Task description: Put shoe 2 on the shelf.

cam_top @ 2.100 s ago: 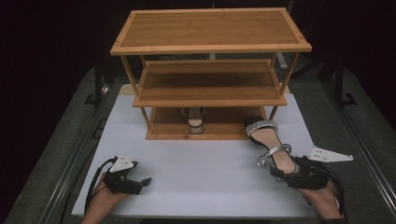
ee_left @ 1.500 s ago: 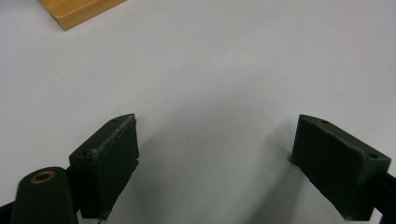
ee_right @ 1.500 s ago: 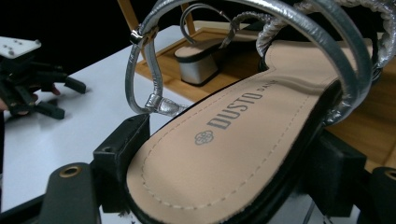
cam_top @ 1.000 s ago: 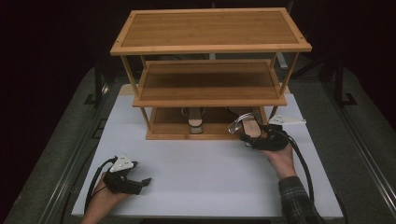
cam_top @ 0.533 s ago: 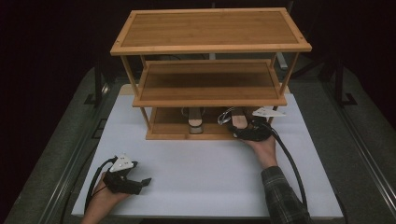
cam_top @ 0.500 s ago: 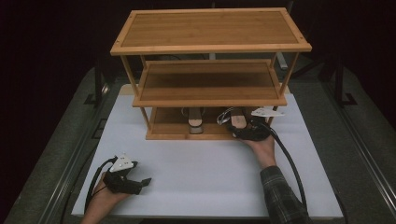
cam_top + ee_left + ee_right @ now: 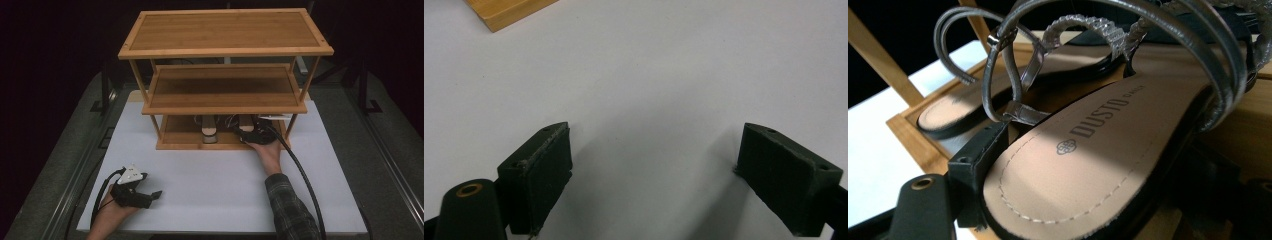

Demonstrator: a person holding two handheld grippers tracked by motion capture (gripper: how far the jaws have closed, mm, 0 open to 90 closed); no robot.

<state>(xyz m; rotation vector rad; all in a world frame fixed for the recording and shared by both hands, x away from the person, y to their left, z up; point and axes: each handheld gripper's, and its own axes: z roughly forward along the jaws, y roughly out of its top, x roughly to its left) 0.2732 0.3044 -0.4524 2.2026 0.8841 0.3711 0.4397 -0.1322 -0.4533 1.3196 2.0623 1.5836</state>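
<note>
The second sandal (image 7: 1088, 165) is held at its heel by the right gripper (image 7: 252, 134), so that it can be slid onto the lowest shelf (image 7: 180, 135) beside its pair (image 7: 209, 131). The left gripper (image 7: 659, 175) is kept wide apart and idle above the bench (image 7: 210, 185).

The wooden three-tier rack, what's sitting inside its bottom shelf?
Two strappy silver sandals: one resting there, the other clamped at its heel by the right gripper. The middle shelf covers their front ends.
</note>
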